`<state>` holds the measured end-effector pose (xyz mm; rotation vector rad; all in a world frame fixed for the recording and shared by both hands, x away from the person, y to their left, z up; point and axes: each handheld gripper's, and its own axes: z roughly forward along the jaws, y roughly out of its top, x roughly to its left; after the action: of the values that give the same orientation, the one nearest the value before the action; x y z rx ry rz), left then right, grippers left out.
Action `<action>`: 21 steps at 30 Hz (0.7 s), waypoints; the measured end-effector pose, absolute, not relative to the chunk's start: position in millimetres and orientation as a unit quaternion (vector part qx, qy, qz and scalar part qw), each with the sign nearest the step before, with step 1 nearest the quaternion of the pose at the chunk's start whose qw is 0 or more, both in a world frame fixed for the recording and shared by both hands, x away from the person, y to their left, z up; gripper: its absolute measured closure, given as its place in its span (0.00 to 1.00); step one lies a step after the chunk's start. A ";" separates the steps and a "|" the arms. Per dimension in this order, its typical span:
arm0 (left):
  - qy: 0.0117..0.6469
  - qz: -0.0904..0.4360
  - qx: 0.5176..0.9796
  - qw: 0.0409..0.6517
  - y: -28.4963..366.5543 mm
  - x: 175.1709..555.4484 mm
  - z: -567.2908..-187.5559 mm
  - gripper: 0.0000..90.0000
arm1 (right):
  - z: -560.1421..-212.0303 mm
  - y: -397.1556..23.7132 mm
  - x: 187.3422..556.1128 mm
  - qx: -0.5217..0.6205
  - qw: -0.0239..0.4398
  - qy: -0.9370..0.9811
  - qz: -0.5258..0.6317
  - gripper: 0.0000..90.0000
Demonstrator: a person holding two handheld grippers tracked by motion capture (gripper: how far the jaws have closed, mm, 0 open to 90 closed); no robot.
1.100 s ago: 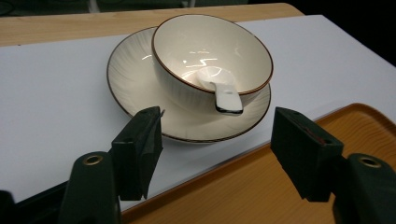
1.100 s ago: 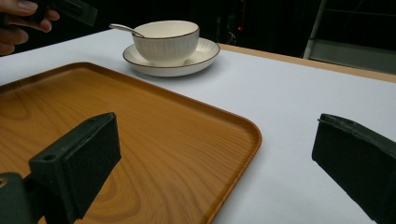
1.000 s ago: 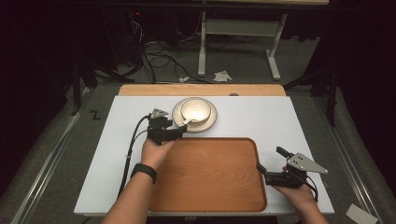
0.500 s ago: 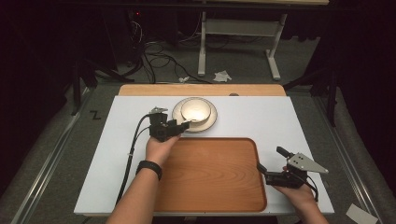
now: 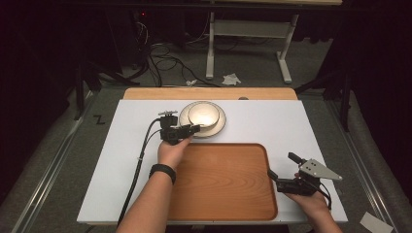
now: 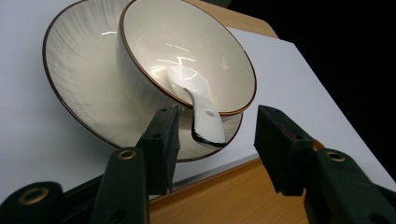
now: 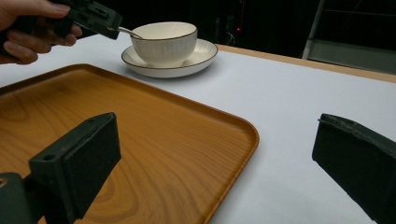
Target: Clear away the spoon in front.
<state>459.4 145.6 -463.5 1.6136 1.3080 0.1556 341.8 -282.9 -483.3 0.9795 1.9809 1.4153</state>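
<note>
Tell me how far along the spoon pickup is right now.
Done: the left gripper has reached the bowl on its plate, its jaws either side of the spoon handle. In hand: the jaws have just been closing, pads not yet pressing. Left: gripping and lifting the spoon out. The right gripper waits open beside the tray.

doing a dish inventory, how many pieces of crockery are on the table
3: a bowl on a saucer beyond the wooden tray, and a spoon resting in the bowl.
</note>
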 end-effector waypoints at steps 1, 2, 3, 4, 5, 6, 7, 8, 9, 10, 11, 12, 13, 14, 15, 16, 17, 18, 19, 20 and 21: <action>0.545 0.059 0.665 0.507 144.6 460.7 -463.8 0.59 | -483.3 -283.0 341.7 0.361 0.256 0.730 0.521 0.02; 0.548 0.054 0.663 0.507 143.7 462.0 -464.2 0.60 | -483.3 -283.1 341.7 0.361 0.256 0.730 0.522 0.02; 0.551 0.050 0.661 0.507 142.8 463.5 -464.8 0.62 | -483.4 -283.3 341.9 0.361 0.255 0.730 0.522 0.02; 0.555 0.045 0.658 0.508 142.0 464.7 -465.5 0.64 | -483.4 -283.5 341.9 0.361 0.255 0.729 0.522 0.02; 0.556 0.042 0.657 0.507 141.6 465.9 -466.1 0.65 | -483.3 -283.6 341.9 0.361 0.256 0.729 0.523 0.02; 0.560 0.041 0.654 0.507 140.4 467.0 -466.7 0.67 | -483.3 -283.6 341.8 0.362 0.255 0.728 0.523 0.02; 0.559 0.041 0.659 0.502 140.0 468.0 -467.2 0.69 | -483.4 -283.7 341.9 0.361 0.255 0.728 0.524 0.02; 0.561 0.040 0.657 0.501 138.8 468.7 -467.7 0.70 | -483.4 -283.9 341.9 0.362 0.254 0.728 0.523 0.02; 0.562 0.039 0.659 0.500 138.4 469.3 -468.4 0.71 | -483.4 -284.1 342.0 0.362 0.254 0.728 0.523 0.02; 0.565 0.037 0.655 0.500 137.5 469.8 -469.0 0.72 | -483.4 -284.3 342.1 0.363 0.254 0.728 0.523 0.02; 0.564 0.034 0.657 0.499 137.7 470.2 -469.7 0.72 | -483.4 -284.4 342.3 0.362 0.254 0.728 0.524 0.02; 0.565 0.031 0.656 0.500 137.4 470.4 -470.2 0.73 | -483.4 -284.4 342.3 0.362 0.254 0.728 0.524 0.02; 0.565 0.031 0.655 0.501 137.1 470.4 -470.4 0.74 | -483.4 -284.3 342.1 0.363 0.254 0.728 0.523 0.02; 0.565 0.030 0.655 0.501 136.8 470.5 -470.6 0.75 | -483.5 -284.3 342.2 0.363 0.254 0.728 0.523 0.02; 0.565 0.029 0.655 0.501 136.7 470.8 -470.9 0.76 | -483.5 -284.4 342.2 0.362 0.254 0.729 0.522 0.02; 0.566 0.029 0.654 0.501 137.0 471.1 -471.1 0.77 | -483.6 -284.3 342.3 0.362 0.254 0.729 0.522 0.02; 0.569 0.028 0.651 0.501 137.3 471.2 -471.0 0.78 | -483.7 -284.3 342.4 0.362 0.254 0.729 0.522 0.02; 0.569 0.029 0.651 0.502 138.0 471.6 -471.0 0.79 | -483.7 -284.3 342.5 0.362 0.254 0.729 0.522 0.02; 0.569 0.028 0.649 0.504 138.5 471.8 -470.7 0.80 | -483.8 -284.3 342.6 0.362 0.254 0.729 0.522 0.02; 0.569 0.027 0.647 0.507 139.0 472.0 -470.4 0.80 | -483.8 -284.3 342.6 0.362 0.254 0.729 0.522 0.02; 0.568 0.026 0.645 0.510 139.4 472.1 -470.1 0.82 | -483.8 -284.4 342.7 0.363 0.255 0.729 0.522 0.02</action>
<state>472.1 139.4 -470.1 1.5543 1.3689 0.0630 342.7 -284.4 -483.8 0.9851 1.9803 1.4169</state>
